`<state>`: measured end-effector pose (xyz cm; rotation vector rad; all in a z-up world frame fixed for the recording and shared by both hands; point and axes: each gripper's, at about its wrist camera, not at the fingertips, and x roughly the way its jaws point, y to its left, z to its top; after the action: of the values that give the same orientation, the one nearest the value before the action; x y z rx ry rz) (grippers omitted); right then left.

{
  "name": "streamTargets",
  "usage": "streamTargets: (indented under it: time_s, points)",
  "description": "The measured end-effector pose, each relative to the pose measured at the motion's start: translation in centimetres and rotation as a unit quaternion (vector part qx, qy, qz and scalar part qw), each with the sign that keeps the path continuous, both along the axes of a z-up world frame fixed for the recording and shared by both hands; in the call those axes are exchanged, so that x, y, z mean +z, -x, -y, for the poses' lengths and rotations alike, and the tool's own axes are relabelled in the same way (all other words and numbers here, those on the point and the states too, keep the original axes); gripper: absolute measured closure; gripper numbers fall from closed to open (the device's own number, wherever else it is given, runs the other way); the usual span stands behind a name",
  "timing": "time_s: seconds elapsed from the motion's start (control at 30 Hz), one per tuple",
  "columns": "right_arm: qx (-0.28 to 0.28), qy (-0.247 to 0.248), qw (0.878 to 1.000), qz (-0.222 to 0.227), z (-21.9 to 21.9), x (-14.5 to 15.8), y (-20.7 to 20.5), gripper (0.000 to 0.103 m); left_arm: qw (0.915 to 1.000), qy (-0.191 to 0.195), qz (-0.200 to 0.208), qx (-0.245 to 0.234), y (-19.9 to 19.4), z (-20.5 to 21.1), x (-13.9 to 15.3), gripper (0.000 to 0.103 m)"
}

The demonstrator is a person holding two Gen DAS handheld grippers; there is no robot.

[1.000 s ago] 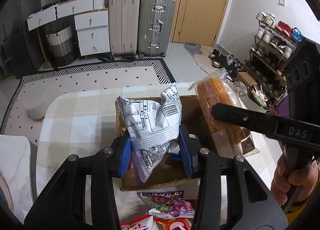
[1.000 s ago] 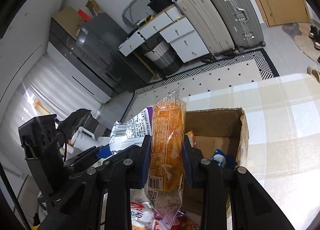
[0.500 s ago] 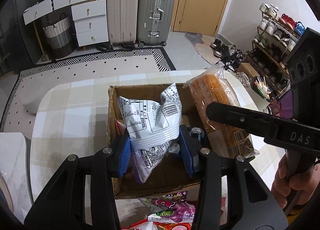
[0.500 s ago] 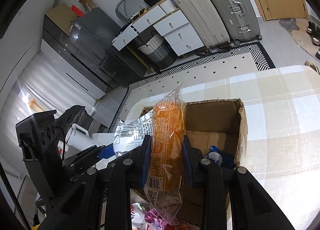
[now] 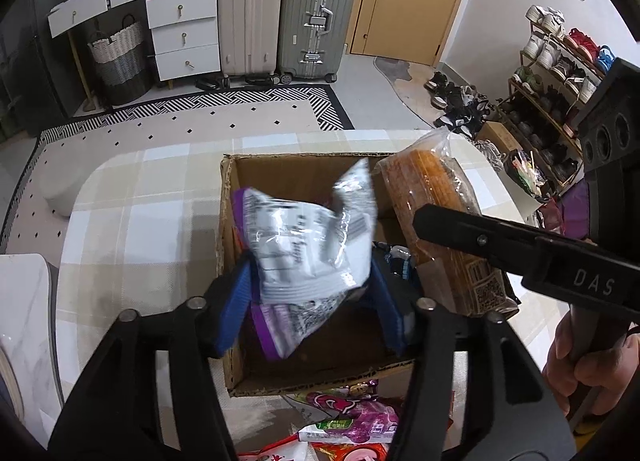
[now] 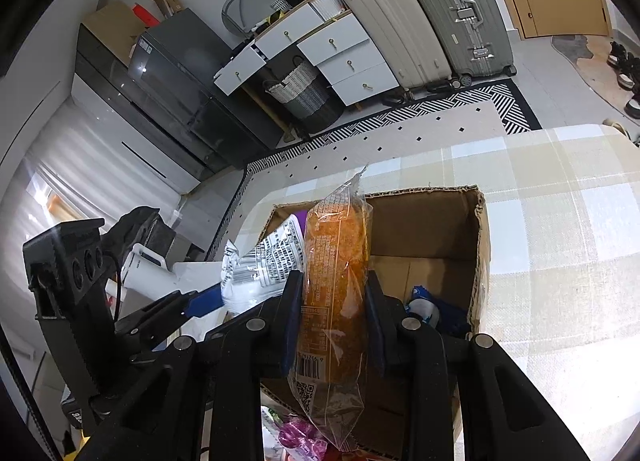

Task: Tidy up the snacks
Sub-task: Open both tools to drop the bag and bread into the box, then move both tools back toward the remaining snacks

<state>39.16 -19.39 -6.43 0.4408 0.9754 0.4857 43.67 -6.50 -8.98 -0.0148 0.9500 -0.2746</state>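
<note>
- The silver-and-purple snack bag (image 5: pixel 308 257) is being let go over the open cardboard box (image 5: pixel 226 221): the left gripper (image 5: pixel 316 309) has just been opening its jaws, the blue pads (image 5: pixel 236 313) are parted, and the blurred bag sits loose between them, seemingly dropping.
- To finish this step well, the jaws would best be spread clear of the bag before the tool is drawn back, so the crinkly foil is not snagged and dragged out.
- The right gripper (image 6: pixel 332 321) is clenched on the orange snack pack (image 6: pixel 336 281), held upright above the box's near edge; a clean drop is judged to need it moved over the bare cardboard floor.
- A blue-and-white packet (image 6: pixel 424 307) lies in the box's corner already.
- More snacks (image 5: pixel 352 417), pink and red wrappers, wait on the checked tablecloth (image 5: pixel 132 221) just outside the box's near wall.
- Crowding is the likely trouble: both tools hang over one box, with the right gripper's arm crossing close beside the falling bag.
</note>
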Motion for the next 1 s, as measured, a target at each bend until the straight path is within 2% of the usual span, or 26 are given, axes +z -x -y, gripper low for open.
streamTargets:
  time_s: [0.5, 0.53, 0.57, 0.63, 0.8, 1.0]
  points:
    - [-0.007, 0.015, 1.0, 0.008, -0.2, 0.1, 0.3, 0.073, 0.9997, -0.002, 0.018, 0.016, 3.4, -1.8, 2.2, 0.041]
    - [-0.01, 0.021, 1.0, 0.009, -0.3, 0.3, 0.4, 0.072, 0.9997, -0.002, 0.019, 0.016, 3.6, -1.8, 2.3, 0.041]
    - [-0.012, 0.023, 1.0, 0.01, -0.3, 0.4, 0.4, 0.067, 0.9997, -0.003, 0.02, 0.017, 3.7, -1.9, 2.5, 0.041]
    - [-0.013, 0.023, 1.0, 0.014, -0.3, 0.6, 0.6, 0.065, 0.9996, -0.004, 0.022, 0.019, 4.3, -2.1, 3.0, 0.041]
    - [-0.01, 0.017, 0.999, 0.026, -0.1, 2.1, 2.1, 0.065, 0.9992, -0.005, 0.032, 0.026, 6.6, -2.9, 4.5, 0.039]
    - [0.003, 0.021, 0.998, 0.06, -0.3, 5.7, 6.1, 0.065, 0.9976, -0.008, 0.057, 0.038, 10.3, -3.7, 7.5, 0.033]
